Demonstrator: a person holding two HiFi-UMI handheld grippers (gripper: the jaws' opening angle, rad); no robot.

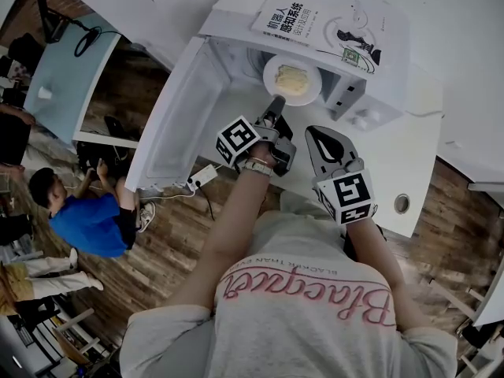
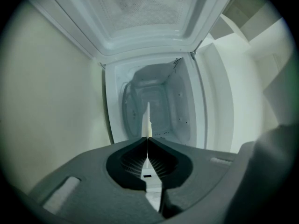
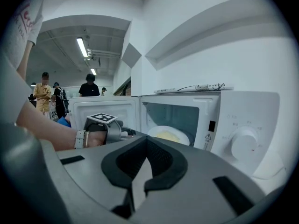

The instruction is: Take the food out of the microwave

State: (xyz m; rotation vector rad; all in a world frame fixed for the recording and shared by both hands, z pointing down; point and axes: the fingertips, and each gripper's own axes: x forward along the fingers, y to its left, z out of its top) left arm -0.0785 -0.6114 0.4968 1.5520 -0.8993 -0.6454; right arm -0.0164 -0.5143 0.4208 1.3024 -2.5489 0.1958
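A white plate (image 1: 273,67) with pale yellow food (image 1: 291,77) sits at the mouth of the open white microwave (image 1: 370,61). My left gripper (image 1: 276,103) is shut on the plate's near rim. In the left gripper view the plate (image 2: 148,118) shows edge-on as a thin white strip pinched between the jaws of the left gripper (image 2: 147,138), with the oven cavity behind it. My right gripper (image 1: 318,132) hovers over the counter to the right, shut and holding nothing. From the right gripper (image 3: 146,139) view, the plate (image 3: 183,134) and food (image 3: 166,136) lie just inside the door opening.
The microwave door (image 1: 169,128) swings wide open to the left. A book (image 1: 323,22) lies on top of the microwave. The white counter (image 1: 394,156) has a round hole (image 1: 402,203) near its edge. People (image 1: 87,219) are on the wooden floor to the left.
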